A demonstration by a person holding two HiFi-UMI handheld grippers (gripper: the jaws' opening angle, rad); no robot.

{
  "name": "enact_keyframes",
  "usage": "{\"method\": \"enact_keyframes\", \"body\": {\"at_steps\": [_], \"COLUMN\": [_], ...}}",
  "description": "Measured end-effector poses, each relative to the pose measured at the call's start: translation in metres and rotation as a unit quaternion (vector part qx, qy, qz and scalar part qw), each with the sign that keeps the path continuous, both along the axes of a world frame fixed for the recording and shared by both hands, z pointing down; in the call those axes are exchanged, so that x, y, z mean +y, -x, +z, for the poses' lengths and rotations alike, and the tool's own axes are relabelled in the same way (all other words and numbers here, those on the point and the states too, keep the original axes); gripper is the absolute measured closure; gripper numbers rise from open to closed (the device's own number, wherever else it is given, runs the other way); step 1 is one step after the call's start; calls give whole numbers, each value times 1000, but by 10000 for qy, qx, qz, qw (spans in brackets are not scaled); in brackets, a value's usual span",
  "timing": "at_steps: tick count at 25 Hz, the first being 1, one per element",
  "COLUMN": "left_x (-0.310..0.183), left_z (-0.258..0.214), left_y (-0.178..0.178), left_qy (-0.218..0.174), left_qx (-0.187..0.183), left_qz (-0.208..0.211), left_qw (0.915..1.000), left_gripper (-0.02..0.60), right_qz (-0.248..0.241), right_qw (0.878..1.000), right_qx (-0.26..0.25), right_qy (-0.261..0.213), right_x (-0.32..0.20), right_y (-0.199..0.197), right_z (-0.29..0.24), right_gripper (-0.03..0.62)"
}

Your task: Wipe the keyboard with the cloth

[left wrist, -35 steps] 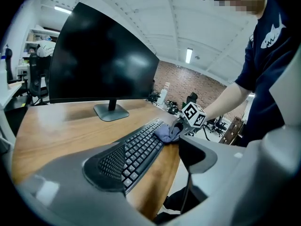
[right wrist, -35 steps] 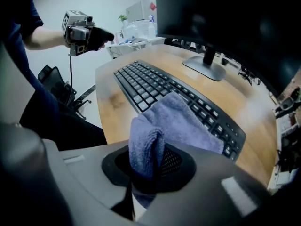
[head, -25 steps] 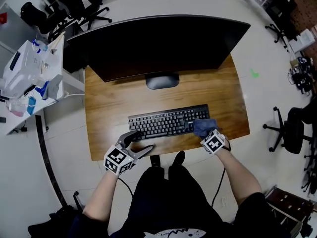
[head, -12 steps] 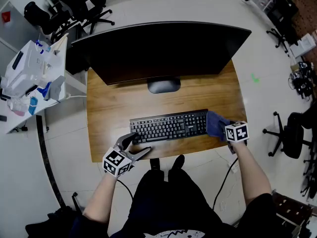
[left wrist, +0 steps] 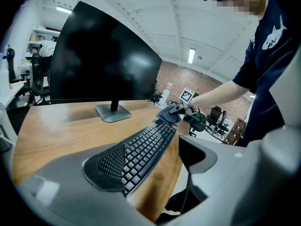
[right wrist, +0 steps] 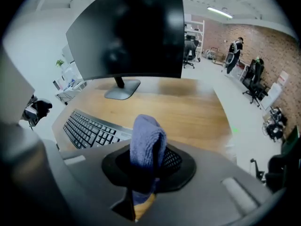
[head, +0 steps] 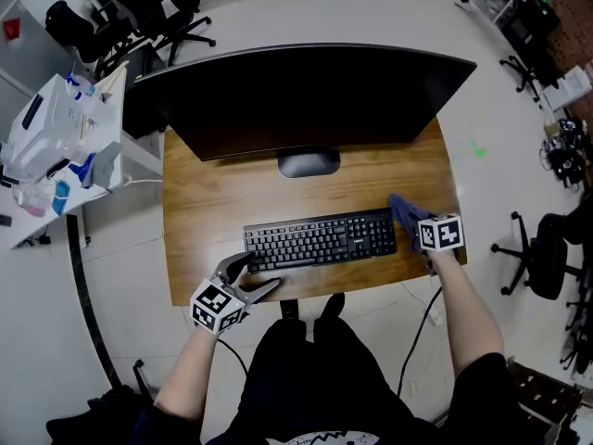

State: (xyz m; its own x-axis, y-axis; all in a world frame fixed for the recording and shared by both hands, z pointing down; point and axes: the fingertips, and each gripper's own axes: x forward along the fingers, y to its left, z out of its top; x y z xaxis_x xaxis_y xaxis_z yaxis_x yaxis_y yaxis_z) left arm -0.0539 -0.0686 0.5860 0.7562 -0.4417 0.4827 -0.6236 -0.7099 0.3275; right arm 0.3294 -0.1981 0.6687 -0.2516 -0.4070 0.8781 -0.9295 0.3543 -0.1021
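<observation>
A black keyboard lies across the wooden desk in front of the monitor. Just past its right end, my right gripper is shut on a blue cloth. In the right gripper view the cloth stands folded between the jaws, with the keyboard to its left. My left gripper stands open at the keyboard's front left corner with nothing between its jaws. From the left gripper view the keyboard runs away toward the cloth.
A wide curved monitor on a round foot stands behind the keyboard. Left of the desk is a white side table with clutter on it. Office chairs stand on the floor to the right and behind.
My right gripper has carried the cloth rightward off the keyboard's right end, then a little farther back. The left gripper has stayed put.
</observation>
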Motion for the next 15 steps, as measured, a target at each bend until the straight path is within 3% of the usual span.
{"method": "enact_keyframes", "body": {"at_steps": [6,15], "left_x": [0,7], "left_z": [4,6], "left_y": [9,37], "left_qy": [10,50], "left_qx": [-30,-48], "left_qz": [-64,-336], "left_qw": [10000,9994], "left_gripper": [233,233], "right_qz": [142,-339], "right_qw": [9973,9985], "right_qx": [-585,-245], "right_qy": [412,348], "right_x": [22,-13], "right_y": [50,86], "right_z": [58,59], "right_gripper": [530,529]}}
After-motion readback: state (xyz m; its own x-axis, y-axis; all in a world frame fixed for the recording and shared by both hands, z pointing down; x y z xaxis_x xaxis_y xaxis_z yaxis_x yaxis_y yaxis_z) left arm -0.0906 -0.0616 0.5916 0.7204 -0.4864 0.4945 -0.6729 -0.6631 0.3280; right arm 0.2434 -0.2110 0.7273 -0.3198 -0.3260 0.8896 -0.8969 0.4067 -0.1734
